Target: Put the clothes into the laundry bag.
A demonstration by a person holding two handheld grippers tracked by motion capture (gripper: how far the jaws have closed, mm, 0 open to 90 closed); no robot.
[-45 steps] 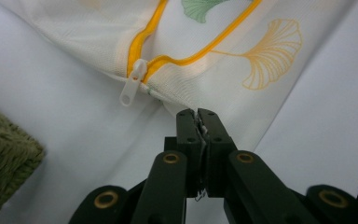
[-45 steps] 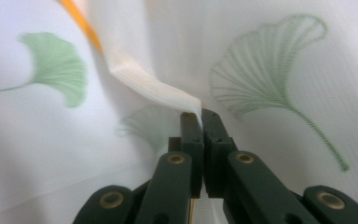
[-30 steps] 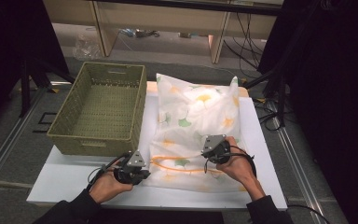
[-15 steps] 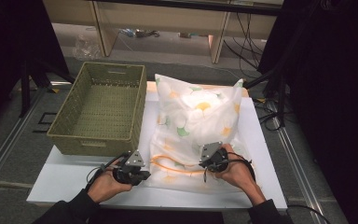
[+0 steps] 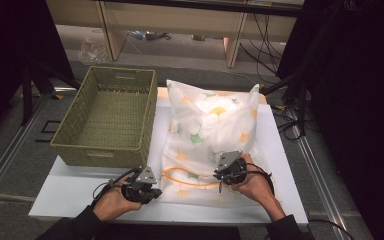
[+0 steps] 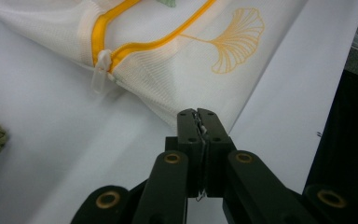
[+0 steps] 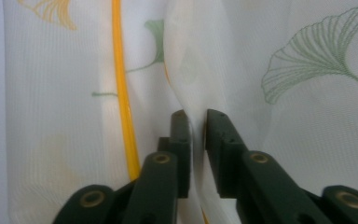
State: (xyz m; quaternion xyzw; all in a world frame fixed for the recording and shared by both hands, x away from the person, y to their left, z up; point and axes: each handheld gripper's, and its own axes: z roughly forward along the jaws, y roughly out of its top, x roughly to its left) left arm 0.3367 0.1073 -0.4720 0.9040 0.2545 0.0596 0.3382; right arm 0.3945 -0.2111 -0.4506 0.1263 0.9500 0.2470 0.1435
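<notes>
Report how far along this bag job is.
Done: the mesh bag lies stuffed on the table. In hand: left gripper pinches its corner; right gripper jaws have just been opening, a fold between them. Left: zipper gapes, basket empty.

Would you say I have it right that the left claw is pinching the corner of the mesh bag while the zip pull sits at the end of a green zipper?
Not quite: the zipper is orange-yellow, not green, as the left gripper view shows. The rest holds: the left claw is shut on the corner of the mesh bag, and the zip pull sits at the zipper's end.
</notes>
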